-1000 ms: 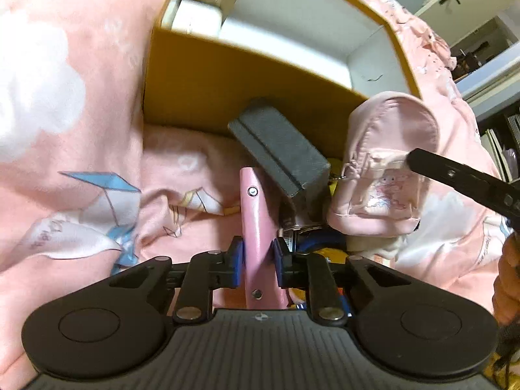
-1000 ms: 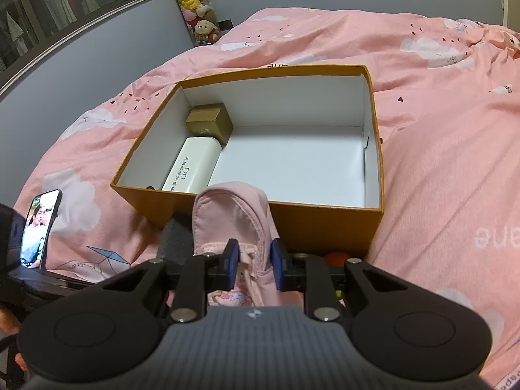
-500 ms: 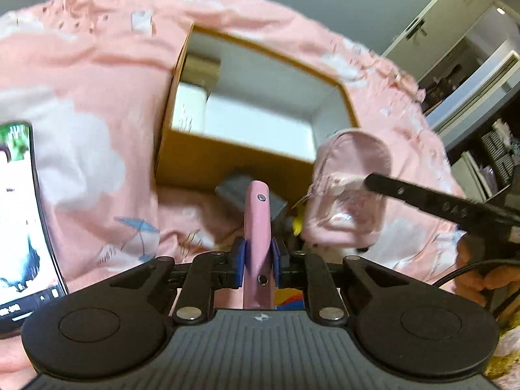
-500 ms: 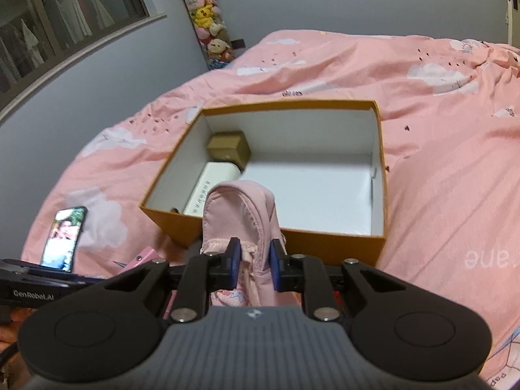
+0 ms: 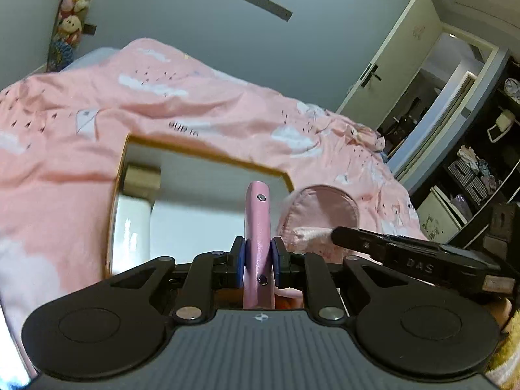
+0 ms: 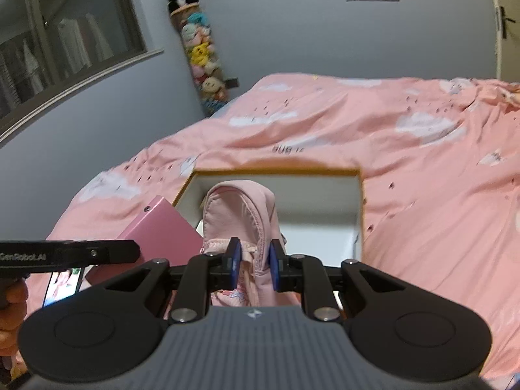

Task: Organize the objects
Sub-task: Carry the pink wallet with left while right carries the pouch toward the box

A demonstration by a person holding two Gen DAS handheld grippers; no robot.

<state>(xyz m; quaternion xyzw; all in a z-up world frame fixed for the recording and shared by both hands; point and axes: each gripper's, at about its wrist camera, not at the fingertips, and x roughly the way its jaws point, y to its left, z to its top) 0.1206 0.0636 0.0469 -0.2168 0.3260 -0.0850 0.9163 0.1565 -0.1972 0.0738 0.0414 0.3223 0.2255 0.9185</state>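
My left gripper (image 5: 257,261) is shut on a flat pink case (image 5: 257,227), held edge-on above the near side of the open orange box (image 5: 208,159). The case also shows in the right wrist view (image 6: 162,230). My right gripper (image 6: 255,265) is shut on a small pink backpack (image 6: 240,214), held up in front of the box (image 6: 276,171). The backpack shows to the right of the case in the left wrist view (image 5: 321,208). Inside the box lie a small gold box (image 5: 141,178) and a white case (image 5: 130,227).
The box sits on a bed with a pink cloud-print duvet (image 6: 422,149). A phone with a lit screen (image 6: 63,284) lies at the lower left. Plush toys (image 6: 201,52) hang on the wall. A door (image 5: 390,74) and shelves (image 5: 481,175) stand at right.
Both grippers have risen and tilted up with their loads. The pink case and the backpack now hang higher, over the box's near edge. The grey block is out of view.
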